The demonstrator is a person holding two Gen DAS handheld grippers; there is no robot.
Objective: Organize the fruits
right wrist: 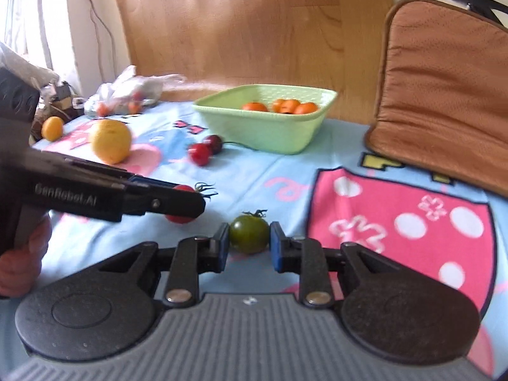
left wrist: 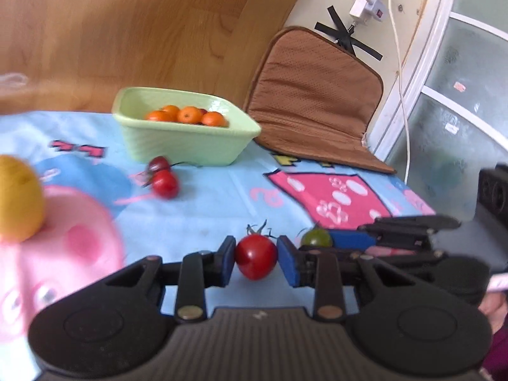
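Observation:
My left gripper is shut on a red tomato just above the cartoon cloth. My right gripper is shut on a green tomato beside it; the green tomato also shows in the left wrist view. The red tomato shows partly behind the left gripper in the right wrist view. A light green basket holds several small oranges at the back. Two red cherry tomatoes lie in front of it.
A large yellow fruit lies at the left, and a small orange lies farther left. A plastic bag with fruit sits at the back left. A brown cushion leans at the back right.

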